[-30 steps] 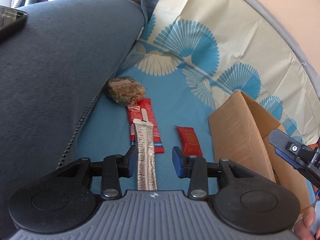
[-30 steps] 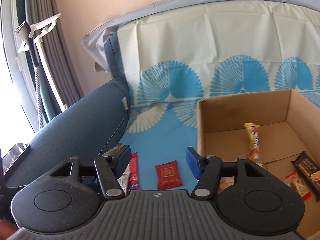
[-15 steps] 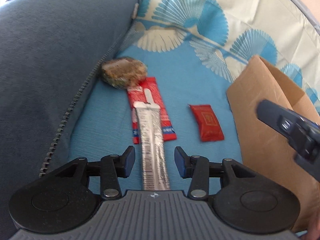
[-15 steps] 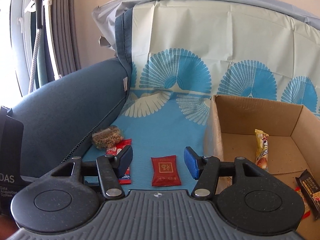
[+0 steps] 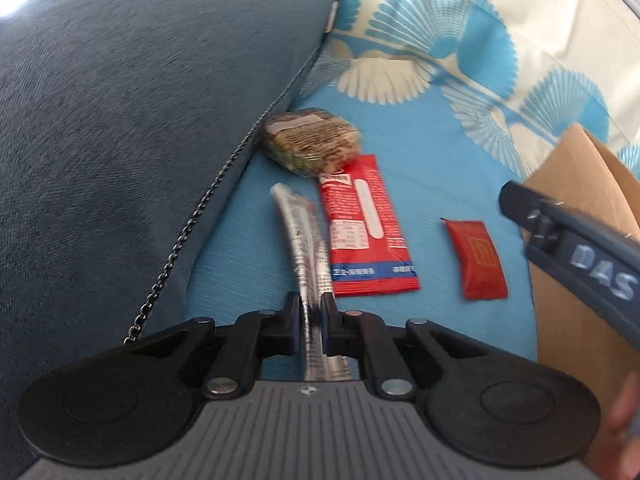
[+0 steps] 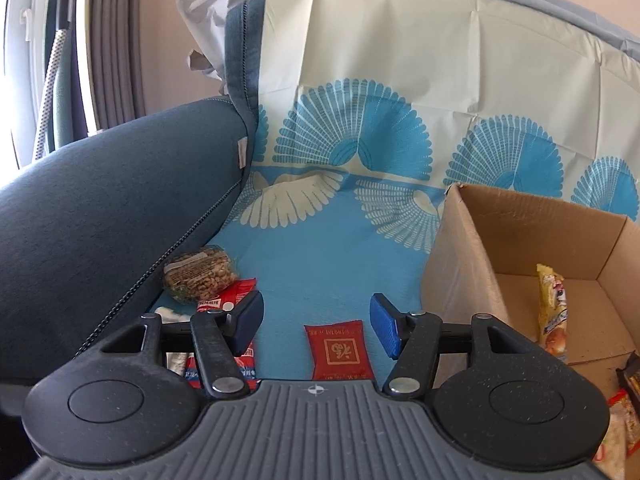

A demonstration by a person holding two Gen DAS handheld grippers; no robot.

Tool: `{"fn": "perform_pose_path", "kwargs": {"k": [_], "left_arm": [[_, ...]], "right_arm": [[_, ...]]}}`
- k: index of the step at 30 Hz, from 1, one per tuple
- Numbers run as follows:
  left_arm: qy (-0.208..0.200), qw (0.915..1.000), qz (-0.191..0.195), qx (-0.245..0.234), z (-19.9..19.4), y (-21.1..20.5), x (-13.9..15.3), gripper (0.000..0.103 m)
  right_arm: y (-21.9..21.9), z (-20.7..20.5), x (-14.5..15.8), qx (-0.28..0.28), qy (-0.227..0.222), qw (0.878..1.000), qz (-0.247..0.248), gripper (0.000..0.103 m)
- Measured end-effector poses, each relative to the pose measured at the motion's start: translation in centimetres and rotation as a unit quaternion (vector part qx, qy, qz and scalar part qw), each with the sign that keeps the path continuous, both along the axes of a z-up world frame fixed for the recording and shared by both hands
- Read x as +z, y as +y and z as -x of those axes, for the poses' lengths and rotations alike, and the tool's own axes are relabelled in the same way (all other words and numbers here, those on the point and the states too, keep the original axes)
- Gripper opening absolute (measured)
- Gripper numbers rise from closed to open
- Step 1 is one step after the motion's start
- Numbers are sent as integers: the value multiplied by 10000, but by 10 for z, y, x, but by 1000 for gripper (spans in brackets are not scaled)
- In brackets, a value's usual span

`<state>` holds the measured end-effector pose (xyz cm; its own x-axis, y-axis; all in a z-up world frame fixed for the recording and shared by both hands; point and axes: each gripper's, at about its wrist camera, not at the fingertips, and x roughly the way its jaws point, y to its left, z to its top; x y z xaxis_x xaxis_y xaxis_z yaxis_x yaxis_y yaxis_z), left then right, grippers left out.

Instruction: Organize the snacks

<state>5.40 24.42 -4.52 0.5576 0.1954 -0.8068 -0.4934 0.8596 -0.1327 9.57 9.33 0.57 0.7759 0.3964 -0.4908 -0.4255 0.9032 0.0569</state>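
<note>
The left gripper [image 5: 310,314] has its fingers clamped on the near end of the silver stick packet [image 5: 301,232], which runs up the middle of the left wrist frame just beside the long red packet [image 5: 362,224]. The grip is on one end only, so the limp foil could droop, swing and slip out on the lift, or drag the red packet with it, since the two look to be touching along one edge. The right gripper [image 6: 316,322] hangs with its fingers apart and empty over the small red sachet [image 6: 339,350]; both tools are close together, and its body already crowds the right edge of the left view, so they could knock. The cardboard box [image 6: 456,248], at the right of the right view, holds a yellow packet [image 6: 554,312]. A nut bar [image 5: 310,146] lies against the blue sofa armrest [image 5: 120,140]. Everything rests on a blue fan-print cloth [image 6: 336,248] over the sofa seat; grey curtains [image 6: 116,40] hang at upper left.
</note>
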Motion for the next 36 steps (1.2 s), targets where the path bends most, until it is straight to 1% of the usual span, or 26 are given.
{"fn": "perform_pose_path", "kwargs": {"k": [2,3,4,5,6,7,9,11,13,14,16,17,18,20,22,23,24,25,27,29,31,34,36], "left_arm": [[-7,10000,75,23,0,4,-1,12],[-12,10000,91,33,1,4,0,12],[-19,9999,92,55,1,5,0,13],[-34,9999,92,89,2,6,0,16],[-65,9999,100,123,3,7,0,22],[-116,9998,121,146,4,8,0,25],[-160,9996,138,162,5,9,0,37],[-116,9998,131,126,3,8,0,41],[-73,9999,77,89,1,6,-1,41],[-49,10000,46,73,1,6,-2,41],[-1,10000,-11,48,-2,4,-3,41],[13,10000,-54,37,-3,3,-4,41],[24,9999,-101,24,-4,2,-4,41],[53,9998,-181,-8,-5,-1,-5,41],[99,9996,-264,-31,-6,-3,-6,38],[126,9994,-310,-37,-7,-4,-7,32],[133,9993,-339,-40,-7,-4,-7,30],[120,9993,-339,-42,-7,-4,-7,28],[76,9996,-274,-41,-5,-3,-6,20],[-23,9998,-214,-27,-2,-2,-3,16],[-109,9998,-149,-42,3,-1,0,4],[-290,9995,32,-137,11,1,8,4],[-342,9991,157,-219,16,1,13,4]], "right_arm": [[7,-10,-8,-61,151,9998,113,67],[13,-16,-15,-70,275,9993,229,72],[16,-21,-21,-83,382,9987,323,73],[19,-26,-28,-153,472,9980,389,73],[19,-30,-32,-229,546,9974,413,73],[20,-34,-36,-283,606,9969,418,75],[21,-42,-43,-360,706,9959,446,76],[23,-47,-49,-399,780,9950,478,77],[22,-53,-56,-465,948,9934,440,77],[20,-57,-61,-527,1106,9919,334,76],[13,-61,-68,-694,1333,9885,141,64],[11,-60,-68,-742,1273,9890,98,61],[11,-59,-68,-746,1246,9893,119,50],[10,-58,-67,-643,1244,9901,26,47],[7,-56,-66,-579,1284,9900,-115,45],[6,-54,-65,-561,1282,9901,-136,45],[5,-51,-63,-528,1272,9903,-157,45],[4,-47,-60,-480,1251,9908,-185,44],[0,-38,-51,-350,1144,9926,-220,44],[-3,-29,-42,-201,1037,9942,-223,44],[-6,-18,-34,0,1006,9946,-235,45],[-9,2,-25,328,1060,9936,-215,45],[-10,20,-19,485,999,9937,-123,45]]}}
